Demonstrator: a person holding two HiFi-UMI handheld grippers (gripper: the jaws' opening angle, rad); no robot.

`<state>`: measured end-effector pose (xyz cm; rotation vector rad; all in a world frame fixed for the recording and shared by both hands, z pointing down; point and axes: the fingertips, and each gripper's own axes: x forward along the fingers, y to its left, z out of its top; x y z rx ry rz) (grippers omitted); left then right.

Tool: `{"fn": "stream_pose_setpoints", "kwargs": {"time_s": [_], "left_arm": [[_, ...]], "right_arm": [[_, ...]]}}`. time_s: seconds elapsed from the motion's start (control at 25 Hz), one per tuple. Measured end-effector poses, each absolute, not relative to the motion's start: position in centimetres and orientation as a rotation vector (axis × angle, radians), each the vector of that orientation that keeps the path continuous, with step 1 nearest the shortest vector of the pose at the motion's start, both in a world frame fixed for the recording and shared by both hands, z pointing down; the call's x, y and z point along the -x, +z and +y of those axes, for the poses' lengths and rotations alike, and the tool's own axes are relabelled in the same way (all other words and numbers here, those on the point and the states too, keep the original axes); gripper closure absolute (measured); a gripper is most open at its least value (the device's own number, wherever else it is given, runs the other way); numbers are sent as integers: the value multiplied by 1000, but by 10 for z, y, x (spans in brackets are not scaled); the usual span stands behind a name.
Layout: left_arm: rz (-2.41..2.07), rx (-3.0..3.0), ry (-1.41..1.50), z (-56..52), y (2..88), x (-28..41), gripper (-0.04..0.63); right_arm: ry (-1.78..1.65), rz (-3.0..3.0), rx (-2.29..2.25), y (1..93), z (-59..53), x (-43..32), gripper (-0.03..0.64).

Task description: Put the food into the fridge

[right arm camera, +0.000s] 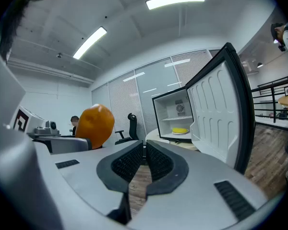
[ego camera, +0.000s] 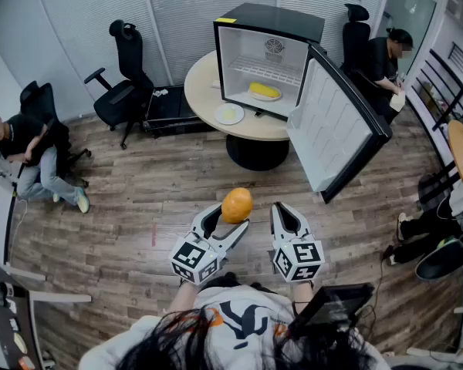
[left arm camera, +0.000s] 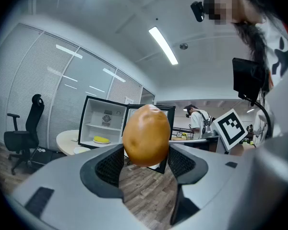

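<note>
The left gripper [ego camera: 230, 220] has its jaws clamped on the one piece of food [ego camera: 237, 204] in hand. It is a smooth, egg-shaped lump, orange-brown with a dull shine, and in the left gripper view it stands with its narrow end up between the two ribbed black pads [left arm camera: 110, 166]. The pads press its lower half, so most of it rises clear above them. From the head view it hangs over the wood floor [ego camera: 139, 206] just short of centre, at 12 o'clock from the person's chest. It is well apart from the fridge.

The right gripper [ego camera: 280, 210] is just beside it at 3 o'clock, jaws pressed together with nothing between them. That makes two grippers, each with one marker cube.

Farther on at 12 o'clock is one round table [ego camera: 201, 91] carrying one small black fridge [ego camera: 268, 20]. The fridge door [ego camera: 332, 133] is swung wide toward 2 o'clock. Inside, on the lower level, lies one yellow item [ego camera: 265, 90] on a plate. A second plate [ego camera: 229, 114] sits on the table just outside, at the fridge's 7 o'clock.

Three black office chairs show. One chair [ego camera: 127, 72] is at 11 o'clock, one is behind the fridge at 1 o'clock, and one is at 9 o'clock. Two people sit, one person [ego camera: 23, 153] at 9 o'clock and another at 1 o'clock.
</note>
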<state>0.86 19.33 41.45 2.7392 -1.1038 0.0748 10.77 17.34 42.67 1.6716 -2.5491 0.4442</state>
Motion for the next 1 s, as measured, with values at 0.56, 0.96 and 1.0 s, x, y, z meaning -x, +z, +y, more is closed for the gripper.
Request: {"fn": "stream_pose_setpoints", "kwargs": {"time_s": [0.56, 0.96, 1.0], "left_arm": [[-1085, -2737, 94, 183, 419, -13, 305], [-1092, -2723, 118, 186, 423, -21, 305], [-1096, -2721, 118, 186, 424, -22, 305]], "right_arm": [[510, -2524, -1763, 433, 166, -121, 584], [549, -2548, -1699, 444, 167, -120, 584], [551, -2554, -1687, 445, 166, -119, 584]]}}
